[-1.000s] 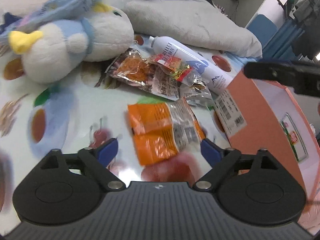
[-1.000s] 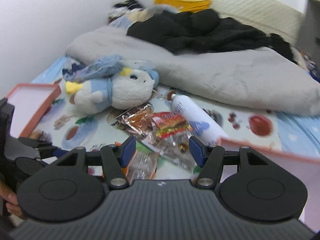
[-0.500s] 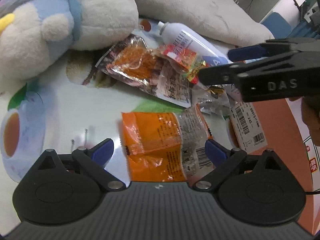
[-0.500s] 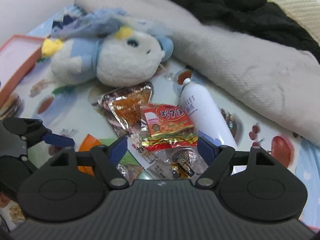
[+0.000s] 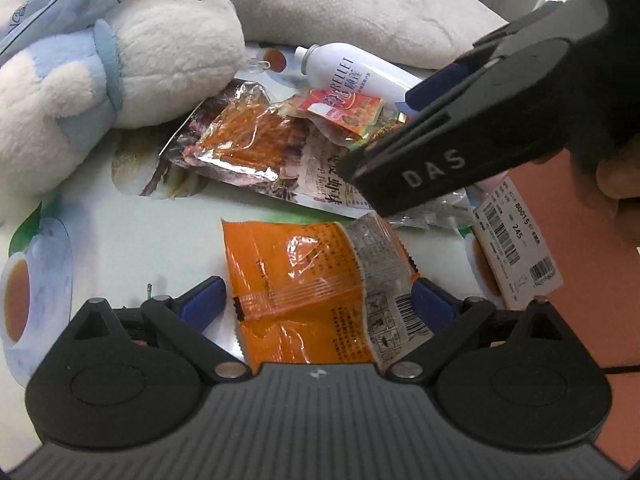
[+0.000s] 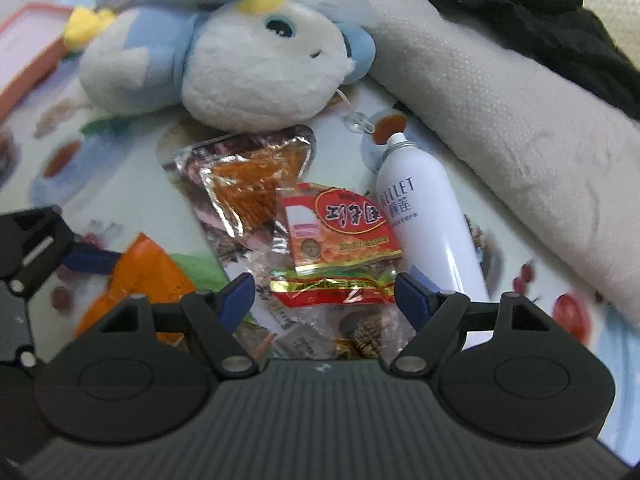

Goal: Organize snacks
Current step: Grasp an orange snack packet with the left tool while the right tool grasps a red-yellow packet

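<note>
Both claws have come lower and closer to the snack pile since a second ago. Now the left claw [image 5: 316, 296] is wide open around the orange packet [image 5: 304, 280], and the right claw [image 6: 324, 288] is open over the red packet [image 6: 340, 232]. No snack is lifted yet, so I judge the sorting is only at its start, and the orange box [image 5: 592, 272] waits just beside.
</note>
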Demonstrator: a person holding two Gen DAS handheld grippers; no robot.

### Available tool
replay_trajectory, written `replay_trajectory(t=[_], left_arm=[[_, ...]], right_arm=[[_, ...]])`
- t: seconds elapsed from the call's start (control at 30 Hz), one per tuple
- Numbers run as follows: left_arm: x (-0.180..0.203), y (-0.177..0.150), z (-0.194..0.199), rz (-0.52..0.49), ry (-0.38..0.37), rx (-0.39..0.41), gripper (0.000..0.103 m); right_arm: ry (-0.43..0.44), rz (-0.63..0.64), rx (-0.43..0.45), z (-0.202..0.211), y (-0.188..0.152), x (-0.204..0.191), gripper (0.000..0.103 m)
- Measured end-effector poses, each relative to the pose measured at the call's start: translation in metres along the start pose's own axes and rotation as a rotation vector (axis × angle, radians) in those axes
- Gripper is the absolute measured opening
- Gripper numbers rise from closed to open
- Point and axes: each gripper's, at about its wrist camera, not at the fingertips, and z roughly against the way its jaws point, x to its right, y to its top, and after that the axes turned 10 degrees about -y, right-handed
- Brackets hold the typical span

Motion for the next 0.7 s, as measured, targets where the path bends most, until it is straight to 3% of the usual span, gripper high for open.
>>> replay_trajectory(t=[0.1,0.17,0.2,0.23,0.37,0.5,0.7], left_arm=[[0.000,-0.001,-0.001,0.001,0.009,-0.002,0.100],[0.000,-0.001,-0.001,-0.003,0.017,-0.007,0.098],[0.000,-0.001,0.000,0.008,0.017,-0.005,0.097],[0.001,-0.003,0.002,0.012,0.019,-0.001,0.095],[0.002,-0.007,0.007,0.018,0.030,0.009,0.089],[0.002,-0.007,0.009,0.028,0.029,-0.005,0.085],[-0.002,-0.007,0.015,0.060,-0.003,-0.026,0.074]], right_arm=[[0.008,0.001,-0.013,-0.006,0.005,-0.003,0.078],[-0.033,0.031,-0.040,-0.013,0.008,-0.008,0.077],[-0.048,0.033,-0.049,-0.017,0.009,-0.009,0.075],[-0.046,0.026,-0.060,-0.021,0.010,-0.009,0.065],[-0.044,-0.035,-0.067,-0.023,0.008,-0.005,0.059],[-0.062,-0.063,-0.051,-0.013,0.007,0.000,0.035],[-0.055,-0.163,-0.026,0.011,0.005,0.011,0.025]])
